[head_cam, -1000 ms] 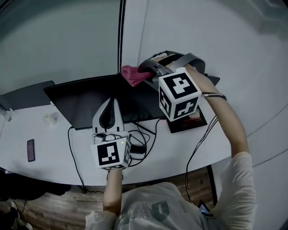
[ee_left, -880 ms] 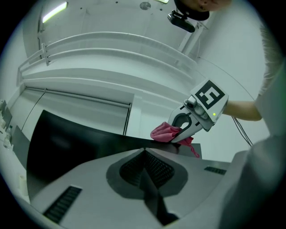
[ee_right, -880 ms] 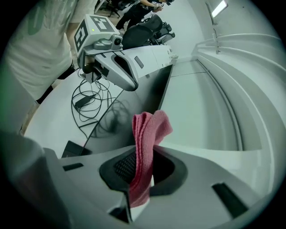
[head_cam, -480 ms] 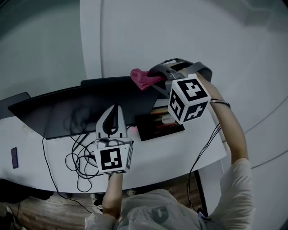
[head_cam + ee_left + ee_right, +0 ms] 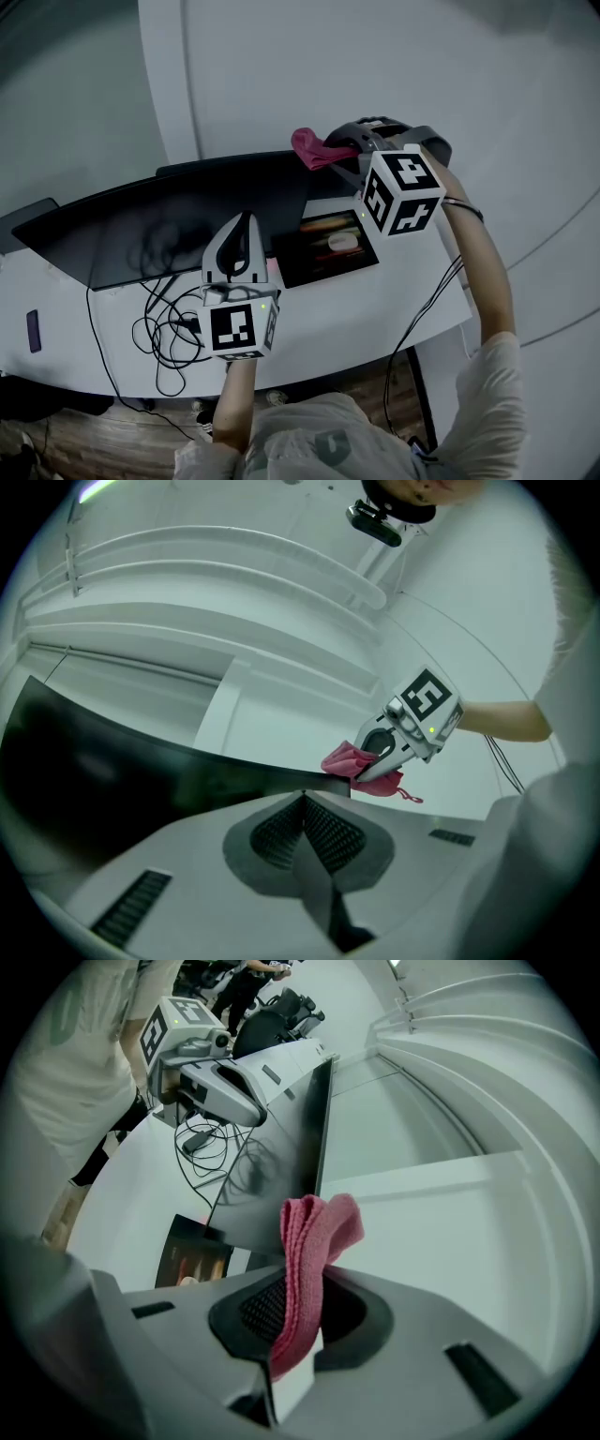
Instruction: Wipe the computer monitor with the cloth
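Here, right gripper (image 5: 336, 156) clamps cloth (image 5: 319, 1232) (by monitor (image 5: 187, 220) top corner); left gripper (image 5: 302, 803) closed, empty.

Cloth (image 5: 314, 1241): pink-red, fine ribbed weave seen. Monitor (image 5: 187, 230): screen black, glossy, faint reflections noted. Left gripper (image 5: 241, 220), right gripper (image 5: 335, 155): grey shells, darker cross-hatched pads. Cube (image 5: 405, 194) on each: white, printed with black square markers. Desk (image 5: 356, 309): white. Cables (image 5: 159, 328): black. Mat (image 5: 328, 246): black, streaked orange-red. Mouse (image 5: 343, 241): white. Phone (image 5: 35, 330): dark. Floor (image 5: 84, 441): brown, wood grain seen. Wall (image 5: 375, 66): pale grey. Shirt (image 5: 319, 441): off-white, green print noted.
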A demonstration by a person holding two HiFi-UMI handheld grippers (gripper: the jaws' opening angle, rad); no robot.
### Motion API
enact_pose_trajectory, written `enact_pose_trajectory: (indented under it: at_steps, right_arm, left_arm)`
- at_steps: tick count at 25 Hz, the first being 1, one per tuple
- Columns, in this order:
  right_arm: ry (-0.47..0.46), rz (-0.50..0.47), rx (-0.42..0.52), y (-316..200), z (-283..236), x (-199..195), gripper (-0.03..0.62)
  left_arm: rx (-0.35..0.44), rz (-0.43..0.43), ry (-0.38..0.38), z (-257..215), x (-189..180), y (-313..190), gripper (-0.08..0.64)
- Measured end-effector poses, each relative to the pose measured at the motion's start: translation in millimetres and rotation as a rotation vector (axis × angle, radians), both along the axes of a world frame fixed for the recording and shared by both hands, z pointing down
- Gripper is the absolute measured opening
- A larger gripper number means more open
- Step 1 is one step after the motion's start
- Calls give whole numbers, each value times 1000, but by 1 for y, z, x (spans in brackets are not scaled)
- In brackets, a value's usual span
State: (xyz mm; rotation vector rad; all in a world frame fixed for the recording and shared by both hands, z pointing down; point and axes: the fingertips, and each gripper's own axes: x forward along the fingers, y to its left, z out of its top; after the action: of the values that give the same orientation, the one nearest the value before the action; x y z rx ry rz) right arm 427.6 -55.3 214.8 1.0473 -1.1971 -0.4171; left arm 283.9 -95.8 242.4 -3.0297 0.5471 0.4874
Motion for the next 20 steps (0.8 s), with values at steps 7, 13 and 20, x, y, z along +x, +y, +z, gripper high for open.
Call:
enact_pose_trajectory:
  at_steps: [7, 13, 20]
  right_arm:
    - [-109, 49, 26, 7, 21, 16, 55]
    - [-338, 69, 272, 8, 0, -1, 55]
    - [-614, -82, 827, 11, -58, -100, 55]
  left_arm:
    - [-18, 1, 1, 0, -1, -2, 14]
    - [-5, -27, -21, 3, -16, 0, 15]
    - [88, -163, -33, -12, -71, -8, 14]
